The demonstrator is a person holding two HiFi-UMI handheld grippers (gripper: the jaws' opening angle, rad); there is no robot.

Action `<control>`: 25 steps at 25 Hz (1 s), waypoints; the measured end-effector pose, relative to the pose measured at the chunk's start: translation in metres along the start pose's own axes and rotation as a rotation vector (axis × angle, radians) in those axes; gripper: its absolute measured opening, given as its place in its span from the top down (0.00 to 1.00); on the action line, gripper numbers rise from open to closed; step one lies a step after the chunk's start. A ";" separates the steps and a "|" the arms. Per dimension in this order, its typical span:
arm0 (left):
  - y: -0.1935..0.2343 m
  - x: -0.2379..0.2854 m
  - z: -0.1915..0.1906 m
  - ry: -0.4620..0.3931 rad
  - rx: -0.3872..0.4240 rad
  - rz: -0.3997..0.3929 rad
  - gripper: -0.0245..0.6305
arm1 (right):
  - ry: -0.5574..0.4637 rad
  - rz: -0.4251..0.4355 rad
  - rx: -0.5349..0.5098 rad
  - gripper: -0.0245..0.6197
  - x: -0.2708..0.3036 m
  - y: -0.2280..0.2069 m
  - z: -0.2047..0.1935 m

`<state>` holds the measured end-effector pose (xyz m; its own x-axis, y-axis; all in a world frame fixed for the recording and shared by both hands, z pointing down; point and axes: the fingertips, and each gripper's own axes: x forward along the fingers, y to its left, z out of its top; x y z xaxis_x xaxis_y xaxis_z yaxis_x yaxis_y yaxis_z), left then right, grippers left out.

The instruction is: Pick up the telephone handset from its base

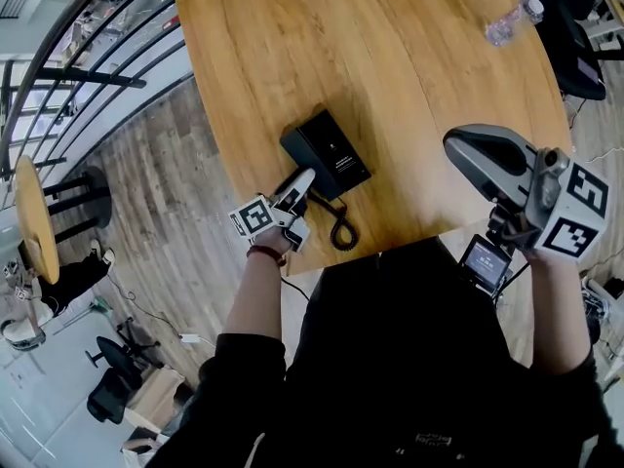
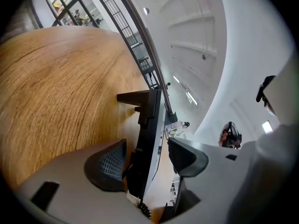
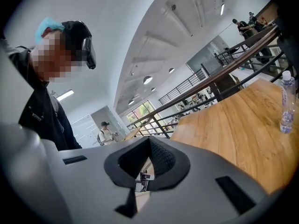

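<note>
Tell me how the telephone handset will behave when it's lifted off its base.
The telephone handset looks like rigid, smooth plastic, so it probably won't flex but may slip in the left gripper. Its coiled cord will likely stretch and tug back toward the base. It looks slim, so probably light.

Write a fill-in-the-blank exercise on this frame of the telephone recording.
1. The telephone stands on a ____ table.
2. The jaws of the left gripper stand ____, with the handset between them.
3. The jaws of the right gripper are ____ and hold nothing.
Missing words: wooden; apart; shut.
</note>
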<state>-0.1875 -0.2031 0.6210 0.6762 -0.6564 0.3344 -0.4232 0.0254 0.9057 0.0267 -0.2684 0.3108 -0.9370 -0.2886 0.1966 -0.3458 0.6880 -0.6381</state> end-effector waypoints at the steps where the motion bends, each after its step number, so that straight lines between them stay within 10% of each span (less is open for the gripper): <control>1: -0.002 0.002 -0.002 0.025 0.026 -0.011 0.52 | -0.003 -0.006 0.000 0.94 -0.002 -0.002 0.000; 12: 0.003 0.007 -0.002 0.116 0.172 -0.023 0.79 | -0.146 -0.194 0.038 0.94 -0.062 -0.024 -0.003; 25: 0.009 0.007 -0.001 0.120 0.108 -0.024 0.81 | -0.280 -0.314 0.053 0.94 -0.109 -0.005 -0.025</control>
<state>-0.1859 -0.2064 0.6316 0.7515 -0.5611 0.3471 -0.4636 -0.0746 0.8829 0.1293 -0.2234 0.3112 -0.7346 -0.6537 0.1821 -0.6025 0.5049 -0.6181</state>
